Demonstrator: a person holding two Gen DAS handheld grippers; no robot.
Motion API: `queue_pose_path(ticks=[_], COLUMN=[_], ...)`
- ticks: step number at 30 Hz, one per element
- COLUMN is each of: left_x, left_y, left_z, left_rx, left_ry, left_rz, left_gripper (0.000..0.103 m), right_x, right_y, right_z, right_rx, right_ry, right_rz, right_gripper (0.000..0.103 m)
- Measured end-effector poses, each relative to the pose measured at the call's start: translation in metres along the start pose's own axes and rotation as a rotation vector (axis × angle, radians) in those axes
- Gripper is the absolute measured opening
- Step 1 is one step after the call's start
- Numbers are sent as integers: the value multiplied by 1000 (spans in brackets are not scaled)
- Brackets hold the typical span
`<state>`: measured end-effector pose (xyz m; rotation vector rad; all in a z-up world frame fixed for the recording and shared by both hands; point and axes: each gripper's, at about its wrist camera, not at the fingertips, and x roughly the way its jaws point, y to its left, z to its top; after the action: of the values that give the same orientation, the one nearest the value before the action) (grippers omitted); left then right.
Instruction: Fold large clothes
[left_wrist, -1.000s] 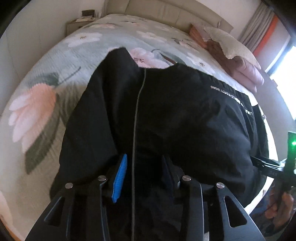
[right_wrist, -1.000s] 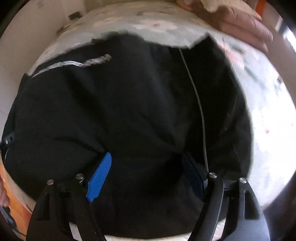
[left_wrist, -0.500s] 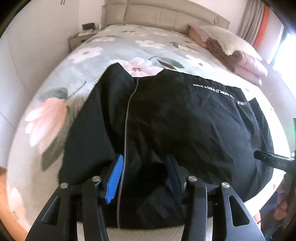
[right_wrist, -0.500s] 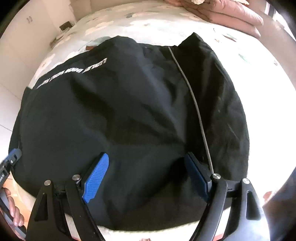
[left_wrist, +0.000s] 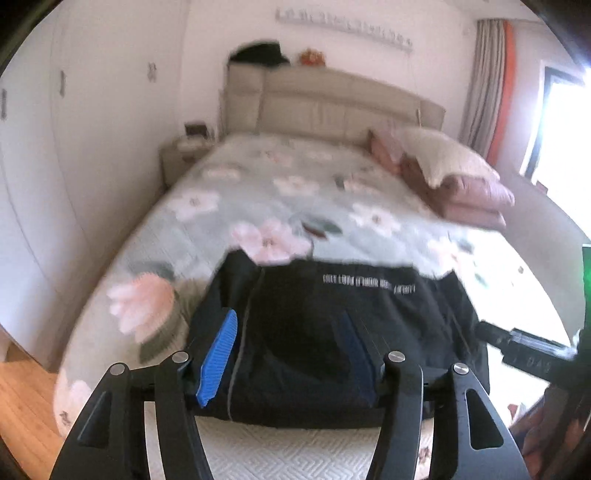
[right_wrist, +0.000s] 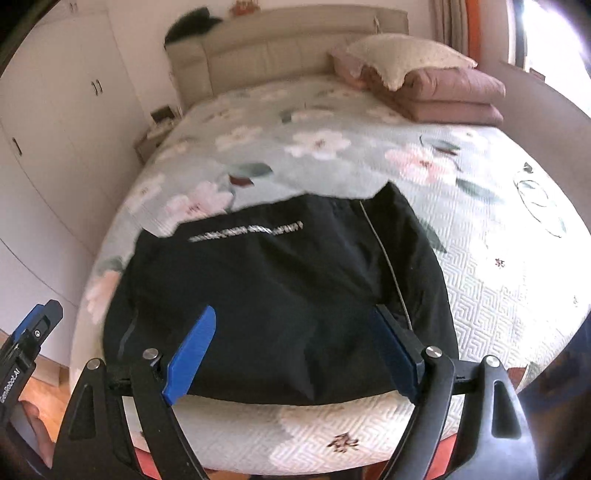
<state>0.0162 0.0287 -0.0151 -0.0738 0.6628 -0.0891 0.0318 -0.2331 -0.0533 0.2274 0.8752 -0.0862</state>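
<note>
the black jacket (right_wrist: 280, 295) lies folded at the lower middle of the frame, near the foot edge of the bed (right_wrist: 480, 258), and the left gripper (left_wrist: 291, 350), its jaws opening, and the right gripper (right_wrist: 295, 350), jaws wide, hold nothing, so the loose folded layers may spring open or slide toward that edge.

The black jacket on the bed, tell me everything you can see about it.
The black jacket of thin, slightly crinkled fabric lies folded into a broad, roughly rectangular bundle near the foot of the floral quilted bedspread. A line of white lettering runs across its far edge, too blurred to read, and a pale grey zipper line runs down one side. Its far corners poke up a little. It rests flat on the bedspread; nothing else can be seen touching it.
</note>
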Motion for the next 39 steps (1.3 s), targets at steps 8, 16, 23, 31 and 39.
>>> queue_pose_path(ticks=[8, 16, 23, 31, 39], left_x=[-57, -66, -66, -49, -39], left_y=[-25, -41, -54, -59, -50], left_z=[19, 28, 30, 24, 20], left_rx=[107, 143, 162, 166, 152], left_ry=[-162, -163, -166, -105, -71], left_rz=[99, 96, 92, 98, 105], left_gripper=[72, 73, 73, 73, 73], right_x=[-56, -73, -72, -58, -52], right_y=[23, 31, 25, 20, 22], right_z=[5, 25, 37, 34, 28], right_rx=[-54, -87, -52, -5, -12], right_ry=[-140, -195, -195, -167, -138], right_rz=[-49, -84, -92, -86, -86], right_gripper=[87, 89, 91, 91, 91])
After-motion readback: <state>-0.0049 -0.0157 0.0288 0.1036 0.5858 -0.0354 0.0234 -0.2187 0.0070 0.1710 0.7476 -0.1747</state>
